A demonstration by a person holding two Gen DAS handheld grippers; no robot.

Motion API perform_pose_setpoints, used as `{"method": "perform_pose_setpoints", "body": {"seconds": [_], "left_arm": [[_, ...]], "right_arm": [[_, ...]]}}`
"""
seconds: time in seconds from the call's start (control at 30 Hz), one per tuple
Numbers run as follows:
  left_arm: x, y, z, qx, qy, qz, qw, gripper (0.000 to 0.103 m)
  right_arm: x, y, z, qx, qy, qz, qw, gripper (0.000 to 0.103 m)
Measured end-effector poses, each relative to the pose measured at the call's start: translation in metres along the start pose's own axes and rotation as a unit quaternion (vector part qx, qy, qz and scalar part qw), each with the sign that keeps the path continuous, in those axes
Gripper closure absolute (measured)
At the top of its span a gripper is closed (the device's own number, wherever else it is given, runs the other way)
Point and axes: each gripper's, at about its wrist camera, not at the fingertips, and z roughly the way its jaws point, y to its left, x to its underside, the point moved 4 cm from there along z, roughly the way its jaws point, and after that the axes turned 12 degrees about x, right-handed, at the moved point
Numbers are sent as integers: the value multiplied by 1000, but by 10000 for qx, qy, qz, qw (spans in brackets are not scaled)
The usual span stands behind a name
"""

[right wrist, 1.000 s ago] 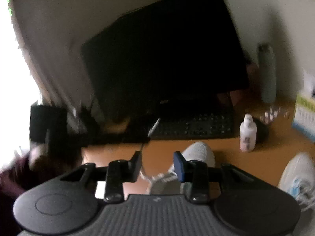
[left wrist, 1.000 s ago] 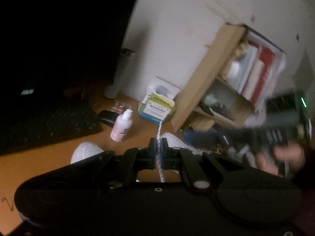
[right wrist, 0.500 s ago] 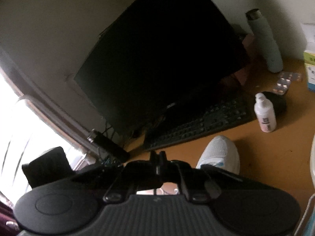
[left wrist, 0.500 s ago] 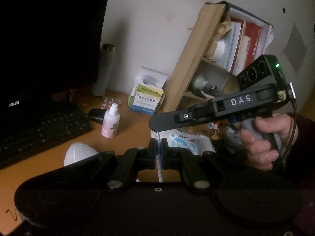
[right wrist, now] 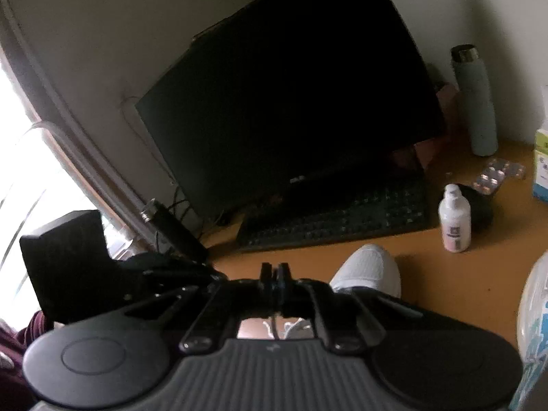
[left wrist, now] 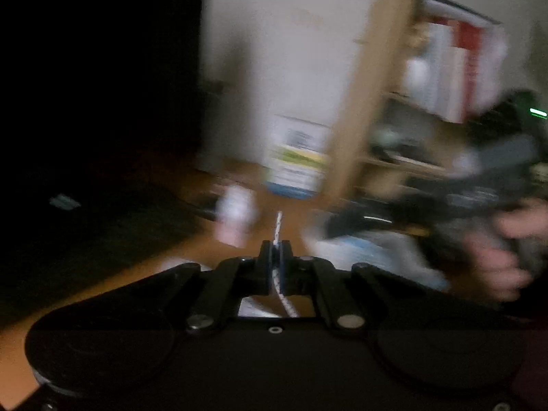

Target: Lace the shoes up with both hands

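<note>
A dark monitor (right wrist: 291,102) stands at the back of the orange desk (right wrist: 445,274), a black keyboard (right wrist: 335,215) before it. Toward the right edge: a small white bottle (right wrist: 455,219), blister packs (right wrist: 493,176), a tall grey flask (right wrist: 474,102) (near the wall). A wooden bookshelf (left wrist: 411,102) shows, blurred.

Matt wooden desk (right wrist: 445,274), white mesh-cloth shoe (right wrist: 368,269), glossy plastic bottle (right wrist: 455,219)

Dim, fisheye-bent views — the left heavily motion-blurred, the right sharper with window (right wrist: 20,178) glare at its left edge.
</note>
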Motion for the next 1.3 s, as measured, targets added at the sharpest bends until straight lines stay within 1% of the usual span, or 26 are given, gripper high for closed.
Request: {"method": "perform_pose_setpoints", "body": {"seconds": [0.03, 0.07, 0.1, 0.13, 0.17, 0.2, 0.23, 0.27, 0.3, 0.37, 0.43, 0.5, 0.57, 0.6, 0.7, 0.87, 0.97, 1.07, 1.3], "left_arm": [[-13, 12, -8, -530, -210, 209, 9982, 103], [-21, 16, -14, -752, -397, 372, 9957, 103], [-30, 19, -19, -973, -584, 533, 9921, 103], [-37, 20, -22, -1103, -725, 689, 9888, 103], [-40, 15, -17, -1048, -761, 863, 9878, 103], [-38, 6, -9, -972, -754, 1066, 9867, 103], [-31, -3, 2, -768, -649, 1213, 9875, 103], [-16, -15, 18, -433, -390, 1347, 9892, 103], [-1, -25, 32, -228, -137, 1418, 9895, 103], [27, -41, 49, 35, 322, 1613, 9864, 103], [50, -53, 55, 203, 671, 1836, 9805, 103], [64, -58, 57, 295, 991, 1887, 9766, 103], [76, -64, 59, 414, 1331, 1962, 9706, 103], [81, -67, 60, 446, 1469, 1989, 9679, 103], [92, -67, 65, 353, 1725, 1963, 9646, 103], [101, -61, 75, 112, 2005, 1709, 9646, 103], [107, -61, 80, 141, 2095, 1625, 9641, 103], [110, -60, 87, 83, 2226, 1610, 9615, 103], [107, -59, 91, 60, 2227, 1580, 9620, 103]], "right_arm": [[0, -1, -1, 53, 22, -55, 10000, 89], [2, -1, -1, 142, 78, -176, 9997, 86], [3, -1, -1, 212, 113, -270, 9993, 85], [8, 0, 3, 372, 233, -529, 9976, 85], [18, 2, 9, 506, 438, -827, 9943, 85], [28, 3, 15, 571, 599, -996, 9916, 85], [34, 3, 20, 612, 677, -1075, 9900, 85], [43, 4, 28, 684, 766, -1186, 9876, 85], [51, 3, 36, 781, 845, -1295, 9849, 85], [62, 1, 50, 904, 963, -1421, 9810, 85], [68, -2, 57, 970, 1015, -1470, 9791, 85], [75, -7, 64, 1049, 1046, -1510, 9774, 85], [77, -11, 66, 1005, 1057, -1455, 9785, 85], [78, -14, 66, 993, 1059, -1425, 9791, 85], [76, -17, 66, 994, 1010, -1415, 9797, 85], [70, -19, 66, 840, 913, -1393, 9824, 85], [69, -17, 66, 730, 921, -1459, 9823, 85], [71, -14, 67, 639, 983, -1611, 9799, 85], [72, -13, 67, 560, 978, -1697, 9790, 85]]}}
